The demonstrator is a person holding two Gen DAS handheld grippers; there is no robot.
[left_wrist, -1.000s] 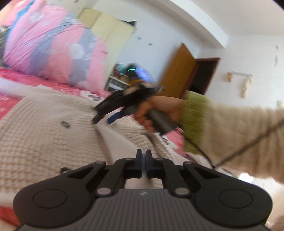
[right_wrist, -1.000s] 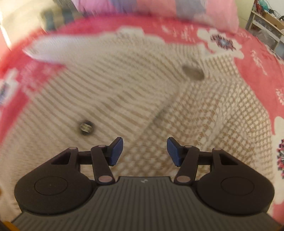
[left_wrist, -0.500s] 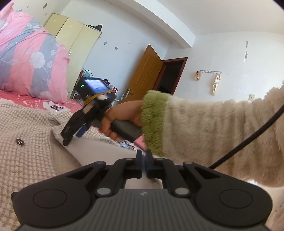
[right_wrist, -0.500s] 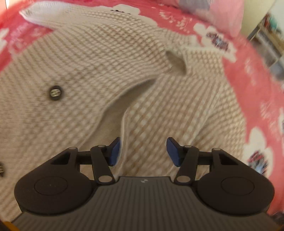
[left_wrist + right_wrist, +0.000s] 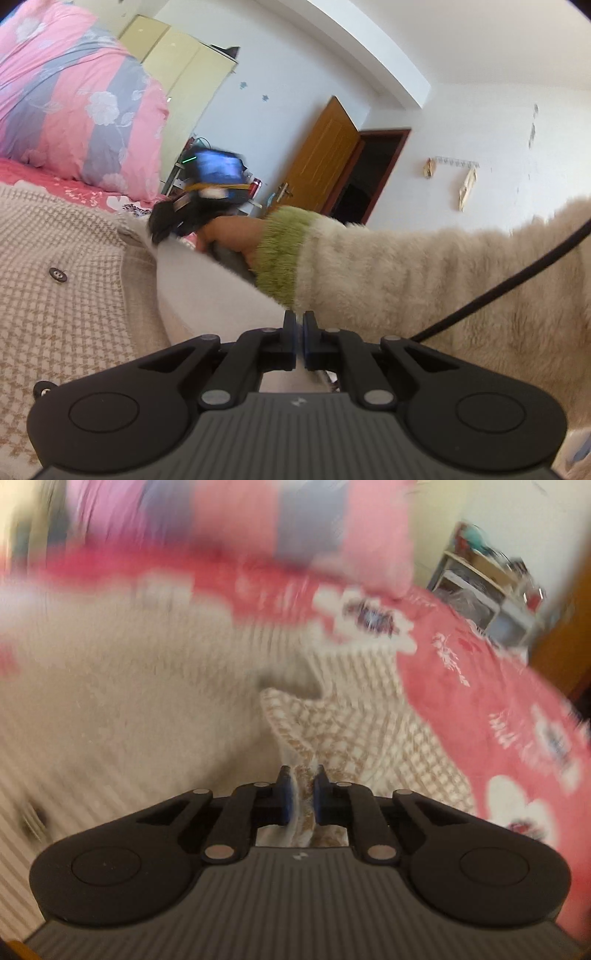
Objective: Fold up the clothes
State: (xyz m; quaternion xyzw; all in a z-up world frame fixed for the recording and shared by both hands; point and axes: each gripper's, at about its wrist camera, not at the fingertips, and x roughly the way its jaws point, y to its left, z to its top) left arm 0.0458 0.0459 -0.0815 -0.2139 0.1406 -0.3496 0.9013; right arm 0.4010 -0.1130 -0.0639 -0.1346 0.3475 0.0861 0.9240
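Checked garment (image 5: 354, 738) edge between closing right hand-held gripper (image 5: 302, 794)

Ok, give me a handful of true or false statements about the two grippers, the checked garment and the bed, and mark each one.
1. The right gripper has checked fabric of the garment between its pads. True; its jaws are closing on it.
2. The left gripper is wide open. False; its pads are together.
3. The garment lies on a red floral bedspread. True.
4. The door in the left wrist view is shut. False; it stands open beside a dark doorway.
5. The sleeve reaching across has a blue cuff. False; the cuff is green.
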